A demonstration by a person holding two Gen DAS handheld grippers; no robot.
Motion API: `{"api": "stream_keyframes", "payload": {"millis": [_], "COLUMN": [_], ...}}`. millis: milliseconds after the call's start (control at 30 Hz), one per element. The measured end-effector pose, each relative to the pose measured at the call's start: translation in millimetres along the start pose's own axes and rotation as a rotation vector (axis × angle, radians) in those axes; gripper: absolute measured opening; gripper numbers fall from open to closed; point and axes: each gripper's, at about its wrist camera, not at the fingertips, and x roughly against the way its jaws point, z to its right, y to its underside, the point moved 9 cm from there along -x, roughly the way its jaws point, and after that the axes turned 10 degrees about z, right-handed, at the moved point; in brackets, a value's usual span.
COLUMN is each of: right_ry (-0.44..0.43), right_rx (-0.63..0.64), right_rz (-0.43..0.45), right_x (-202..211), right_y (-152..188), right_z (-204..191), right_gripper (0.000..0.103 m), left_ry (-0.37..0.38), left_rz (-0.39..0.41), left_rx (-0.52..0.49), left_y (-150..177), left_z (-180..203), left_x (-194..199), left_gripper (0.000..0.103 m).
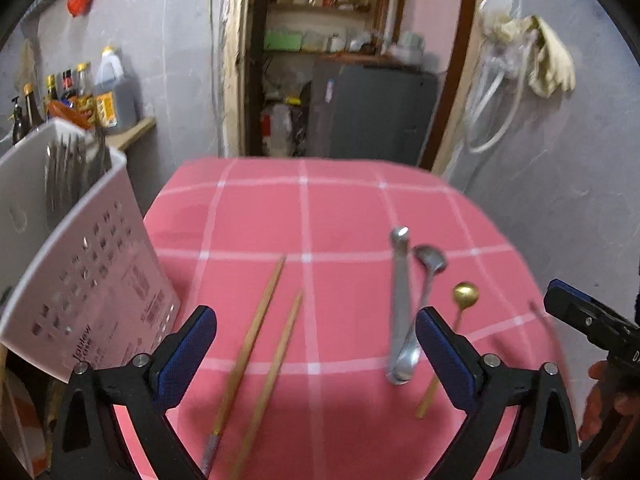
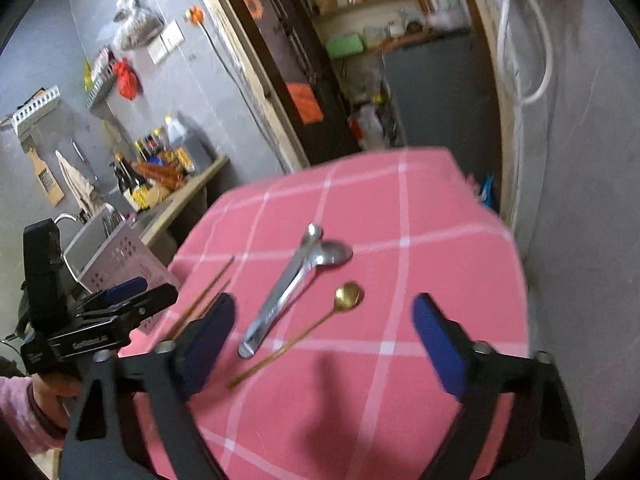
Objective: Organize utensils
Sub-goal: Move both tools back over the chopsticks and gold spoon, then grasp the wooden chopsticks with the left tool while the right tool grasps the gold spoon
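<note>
Left wrist view: white caddy at desk left edge, light, stiff. Chopsticks between spread left fingers: light, slick, best pinched mid-length. Tongs, steel spoon, gold spoon mid-desk: thin, slippery; take by handles. Right fingers apart, empty.

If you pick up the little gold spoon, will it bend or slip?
The gold spoon looks like shiny metal, so probably stiff, not floppy. Its handle is very thin and lies flat on the pink tablecloth, so it may slip or be hard to pinch.
</note>
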Motion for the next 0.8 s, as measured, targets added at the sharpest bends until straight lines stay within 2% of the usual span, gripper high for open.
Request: {"api": "stream_keyframes", "payload": {"millis": [100, 367, 700, 800], "right_ry": [0.006, 0.029, 0.049, 0.028], "right_rx": [-0.015, 0.001, 0.041, 0.045], "right_rz": [-0.044, -0.110, -0.153, -0.171], "right_x": [-16, -50, -67, -70], "right_y": [11, 24, 21, 23], "right_z": [3, 5, 9, 7], "right_gripper": [0.071, 0.044, 0.027, 0.026], "left_ry": [-0.028, -0.088, -0.116, -0.105], "left_rz": [-0.056, -0.129, -0.213, -0.227], "left_rx": [0.020, 0.017, -0.020, -0.047], "left_y": [12, 28, 38, 35], "left_z": [-7, -21, -28, -26], "left_x": [-14, -38, -59, -63], "left_gripper": [0.089, 0.076, 0.068, 0.061]}}
